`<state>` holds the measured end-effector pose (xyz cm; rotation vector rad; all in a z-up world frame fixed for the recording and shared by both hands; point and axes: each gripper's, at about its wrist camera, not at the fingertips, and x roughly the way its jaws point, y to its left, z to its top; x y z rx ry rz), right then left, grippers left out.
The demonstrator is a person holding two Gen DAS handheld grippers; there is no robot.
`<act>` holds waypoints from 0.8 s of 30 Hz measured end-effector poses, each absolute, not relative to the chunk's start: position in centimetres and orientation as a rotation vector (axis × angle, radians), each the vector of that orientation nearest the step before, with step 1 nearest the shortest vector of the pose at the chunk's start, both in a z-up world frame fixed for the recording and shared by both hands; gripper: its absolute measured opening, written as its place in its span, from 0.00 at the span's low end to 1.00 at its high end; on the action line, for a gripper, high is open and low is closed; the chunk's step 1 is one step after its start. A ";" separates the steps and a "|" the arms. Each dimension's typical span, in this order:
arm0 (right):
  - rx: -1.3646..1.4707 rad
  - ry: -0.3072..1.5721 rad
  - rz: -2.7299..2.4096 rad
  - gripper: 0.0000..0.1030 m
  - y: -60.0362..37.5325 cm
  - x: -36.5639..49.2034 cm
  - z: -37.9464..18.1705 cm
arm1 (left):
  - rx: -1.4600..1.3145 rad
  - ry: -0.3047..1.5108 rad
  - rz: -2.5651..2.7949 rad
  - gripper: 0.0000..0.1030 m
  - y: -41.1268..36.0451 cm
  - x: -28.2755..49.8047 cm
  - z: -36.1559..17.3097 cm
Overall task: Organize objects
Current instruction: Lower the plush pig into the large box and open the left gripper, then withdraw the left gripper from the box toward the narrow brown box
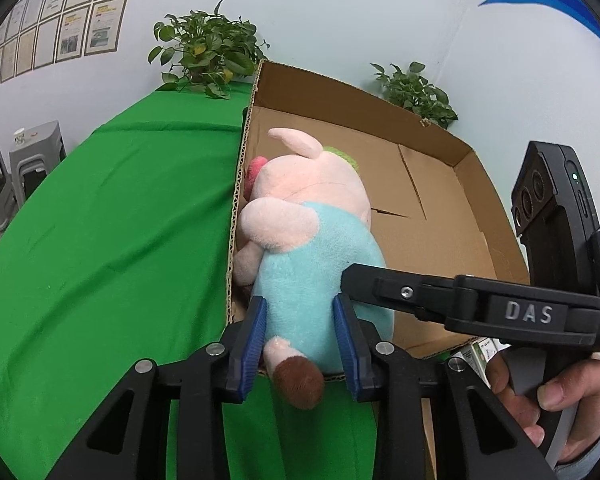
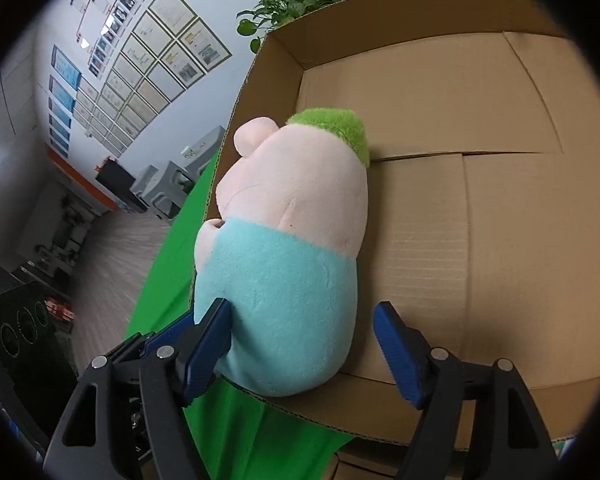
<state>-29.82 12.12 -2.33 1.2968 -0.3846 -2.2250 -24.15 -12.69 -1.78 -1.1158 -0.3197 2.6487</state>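
My left gripper (image 1: 302, 334) was clamped on the lower blue body of the plush pig (image 1: 308, 240). My right gripper (image 2: 302, 354) stood apart around it, right pad clear. The pig lay along the cardboard box's (image 1: 480, 216) left wall, feet toward me, head pointing up-frame, on the green table (image 1: 112, 220).

Plush pig (image 1: 308, 248) in cardboard box (image 1: 432, 216) against its left wall, box on table (image 1: 112, 216), two potted plants (image 1: 208, 52) behind box.

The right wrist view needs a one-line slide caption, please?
Plush pig lying in the cardboard box, right gripper open around its blue body.
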 end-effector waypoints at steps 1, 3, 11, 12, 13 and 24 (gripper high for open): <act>1.294 -0.392 -2.214 0.60 12.0 -29.8 -2.5 | -1.120 -0.307 2.654 0.31 -12.5 -24.1 -1.7; 1.288 -0.383 -2.219 0.56 11.7 -29.7 -2.5 | -1.128 -0.302 2.660 0.31 -12.4 -24.0 -1.6; 1.241 -0.273 -2.281 0.55 11.4 -29.2 -1.3 | -1.122 -0.275 2.687 0.33 -11.9 -23.2 -0.9; 1.226 -0.246 -2.309 0.57 11.4 -28.8 -0.7 | -1.118 -0.260 2.696 0.33 -11.8 -23.0 -0.6; 1.214 -0.230 -2.325 0.57 11.5 -28.5 -0.4 | -1.112 -0.239 2.715 0.33 -11.5 -22.8 -0.2; 0.873 -0.036 -2.675 0.99 18.0 -20.9 4.8 | -0.619 -0.001 3.012 1.00 -8.6 -14.9 7.5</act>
